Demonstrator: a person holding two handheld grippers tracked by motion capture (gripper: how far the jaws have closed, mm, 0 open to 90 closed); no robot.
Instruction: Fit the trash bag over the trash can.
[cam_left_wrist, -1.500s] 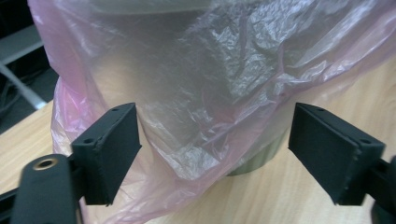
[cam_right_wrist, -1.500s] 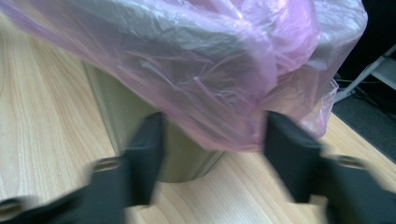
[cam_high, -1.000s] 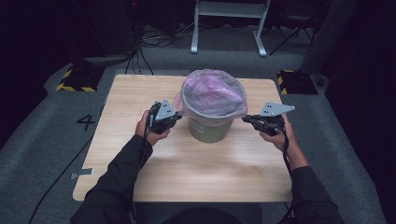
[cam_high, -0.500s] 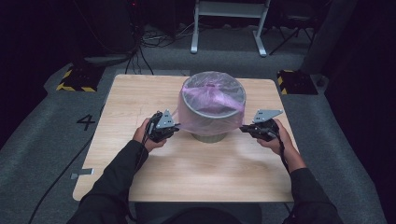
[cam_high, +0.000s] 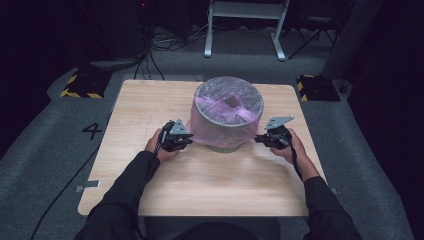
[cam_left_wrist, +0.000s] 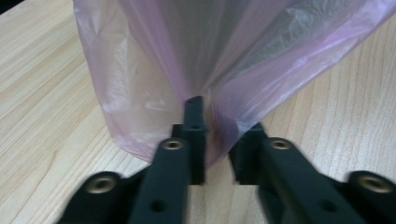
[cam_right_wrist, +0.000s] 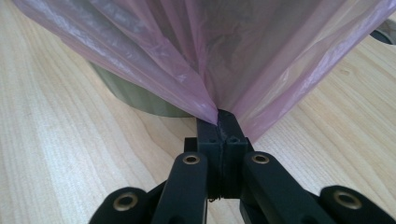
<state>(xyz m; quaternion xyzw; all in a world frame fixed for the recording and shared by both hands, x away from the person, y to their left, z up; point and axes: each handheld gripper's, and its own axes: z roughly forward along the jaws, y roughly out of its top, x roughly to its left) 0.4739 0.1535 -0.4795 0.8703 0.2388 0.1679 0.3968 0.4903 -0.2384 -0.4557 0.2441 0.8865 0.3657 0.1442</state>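
A grey round bin (cam_high: 220, 144) stands mid-table with a thin pink bag (cam_high: 227, 107) stretched over its rim and hanging down its wall. My left gripper (cam_high: 189, 141) sits low at the bin's left side. Its jaws have just been opening and stand apart in the left gripper view (cam_left_wrist: 223, 122), with the bag's hem (cam_left_wrist: 154, 98) slack between them. At the bin's right side, my right gripper (cam_high: 257, 140) is shut on a gathered pinch of the bag (cam_right_wrist: 210, 109), drawing the film taut. The bin's base (cam_right_wrist: 140, 100) shows under the film.
The wooden table (cam_high: 145, 105) has bare room on both sides of the bin and in front of it. Off the table, yellow-black striped blocks (cam_high: 80, 85) lie near its far corners. A white frame (cam_high: 245, 25) and cables lie on the floor behind.
Both hands have sunk along the bin's sides toward the tabletop, pulling the bag's skirt lower over the wall. The left jaws, shut before, now stand parted.
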